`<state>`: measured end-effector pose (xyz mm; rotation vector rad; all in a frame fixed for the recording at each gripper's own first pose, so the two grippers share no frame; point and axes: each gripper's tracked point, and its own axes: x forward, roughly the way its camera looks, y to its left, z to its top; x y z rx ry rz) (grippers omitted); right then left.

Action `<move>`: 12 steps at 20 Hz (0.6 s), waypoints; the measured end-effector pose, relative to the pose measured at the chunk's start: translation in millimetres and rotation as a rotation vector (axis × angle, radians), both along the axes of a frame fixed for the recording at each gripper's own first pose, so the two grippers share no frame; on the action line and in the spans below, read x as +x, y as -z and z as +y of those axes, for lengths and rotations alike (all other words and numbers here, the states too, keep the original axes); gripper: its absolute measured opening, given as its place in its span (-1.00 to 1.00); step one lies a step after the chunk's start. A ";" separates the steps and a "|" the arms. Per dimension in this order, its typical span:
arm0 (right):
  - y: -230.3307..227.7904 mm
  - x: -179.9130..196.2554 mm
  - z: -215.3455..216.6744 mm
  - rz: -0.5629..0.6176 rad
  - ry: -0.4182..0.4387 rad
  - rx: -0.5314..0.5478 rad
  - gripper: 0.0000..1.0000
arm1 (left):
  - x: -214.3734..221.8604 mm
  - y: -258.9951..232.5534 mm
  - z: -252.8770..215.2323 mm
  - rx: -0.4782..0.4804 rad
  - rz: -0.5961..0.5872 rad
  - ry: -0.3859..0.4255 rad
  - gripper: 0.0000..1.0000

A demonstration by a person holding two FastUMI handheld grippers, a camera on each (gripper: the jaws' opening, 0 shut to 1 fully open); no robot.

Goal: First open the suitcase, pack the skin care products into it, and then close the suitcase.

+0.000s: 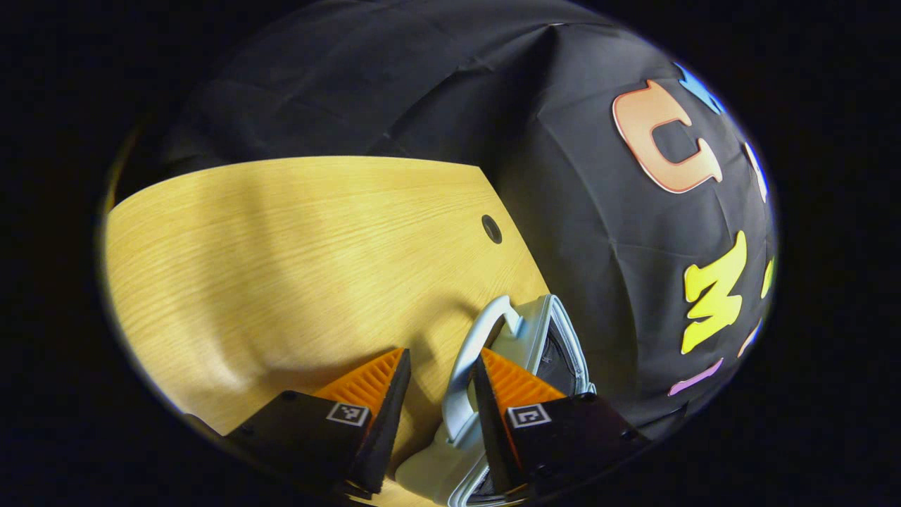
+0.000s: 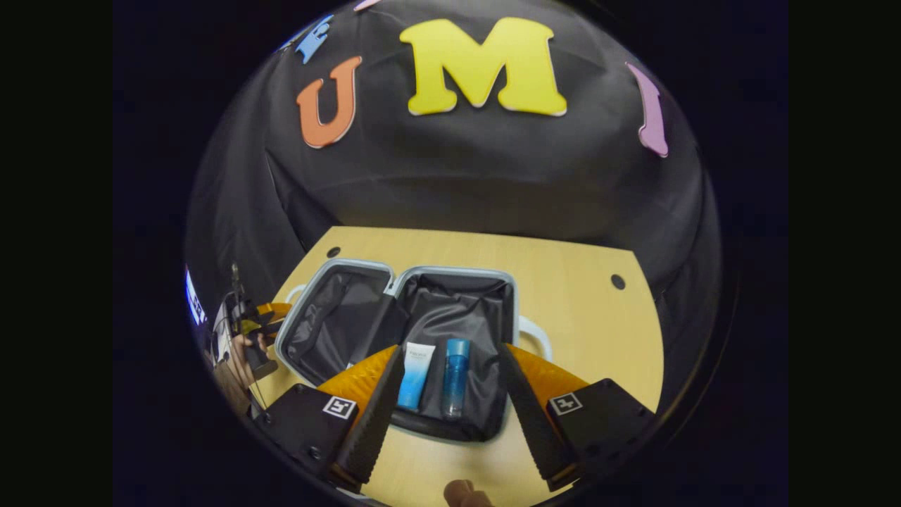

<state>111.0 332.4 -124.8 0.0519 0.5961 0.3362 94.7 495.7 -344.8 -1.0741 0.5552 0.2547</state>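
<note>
Desk [image 2: 584, 317] carries the suitcase [image 2: 450, 282], lying open. Inside its nearer half, tube [image 2: 415, 374] and bottle [image 2: 456, 377] lie side by side. Right tongs [image 2: 450, 415] spread above them; left tongs [image 1: 440, 394] spread around the suitcase's handle [image 1: 468, 359].
</note>
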 end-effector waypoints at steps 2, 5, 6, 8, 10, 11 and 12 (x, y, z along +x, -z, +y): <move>-26.7 -17.6 -32.5 -0.044 0.047 0.014 0.58 | 2.3 3.8 -3.2 0.000 0.024 0.000 -0.22; -57.4 -33.7 -83.9 -0.118 0.154 -0.010 0.61 | 4.6 0.3 -3.0 0.051 0.052 0.006 -0.60; -66.4 -39.5 -97.6 -0.147 0.189 -0.026 0.61 | 4.1 -0.5 -3.8 0.076 0.066 0.014 -0.61; -83.2 -53.9 -111.9 -0.202 0.210 -0.029 0.56 | 4.4 -9.4 -3.4 0.119 0.090 0.022 -0.65; -94.4 -67.0 -120.2 -0.249 0.204 -0.042 0.61 | 1.1 -23.5 2.2 0.183 0.093 0.023 -0.69; -100.6 -71.3 -123.7 -0.271 0.206 -0.037 0.58 | 1.5 -34.2 4.2 0.225 0.090 0.023 -0.70; -107.7 -76.1 -127.6 -0.293 0.212 -0.035 0.61 | 2.8 -48.2 4.9 0.276 0.085 0.027 -0.72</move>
